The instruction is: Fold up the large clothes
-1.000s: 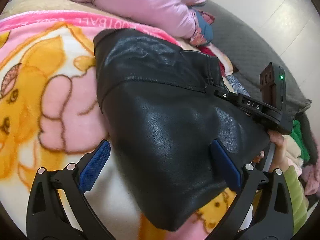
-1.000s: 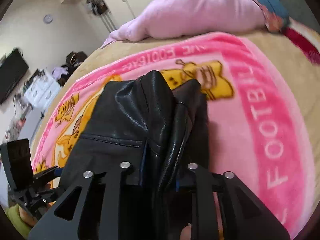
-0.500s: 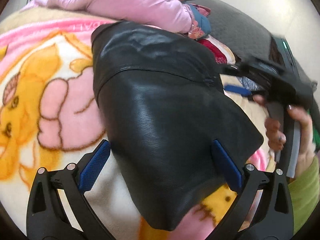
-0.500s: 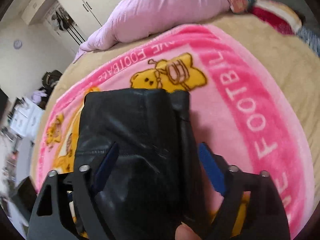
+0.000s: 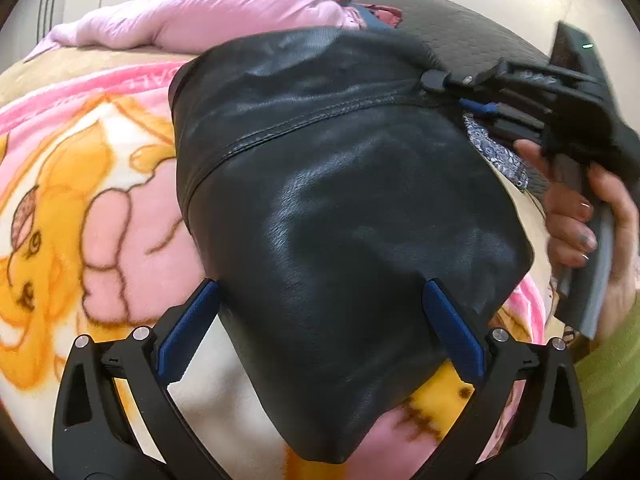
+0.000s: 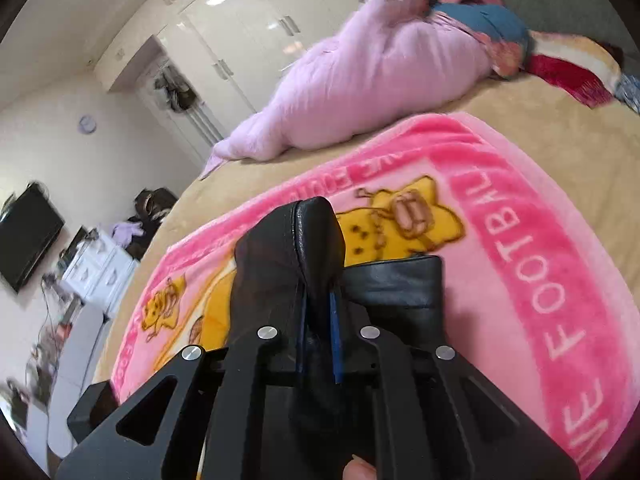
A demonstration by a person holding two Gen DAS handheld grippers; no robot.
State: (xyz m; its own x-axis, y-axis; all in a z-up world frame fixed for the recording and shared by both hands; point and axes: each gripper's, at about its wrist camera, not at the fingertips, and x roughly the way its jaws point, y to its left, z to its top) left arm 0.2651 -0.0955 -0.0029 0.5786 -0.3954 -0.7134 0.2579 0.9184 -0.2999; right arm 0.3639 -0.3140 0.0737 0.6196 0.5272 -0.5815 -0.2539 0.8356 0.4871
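A black leather garment (image 5: 344, 216) lies folded on a pink cartoon blanket (image 5: 100, 208) on the bed. My left gripper (image 5: 320, 320) is open, its blue pads (image 5: 188, 328) on either side of the garment's near end. My right gripper (image 6: 318, 320) is shut on the garment's edge (image 6: 296, 248) and lifts that part up above the blanket; in the left wrist view the right gripper (image 5: 452, 80) holds the garment's far right corner.
A pink quilt (image 6: 376, 76) and bundled bedding (image 6: 488, 20) lie at the far side of the bed. Red and patterned cloths (image 6: 576, 72) lie at the right. Beyond the bed are white wardrobes (image 6: 248, 28), a TV (image 6: 24, 236) and a white drawer unit (image 6: 96, 268).
My right gripper opened half a second ago, then shut again on the garment's edge and raised it. My left gripper stayed open around the near end.
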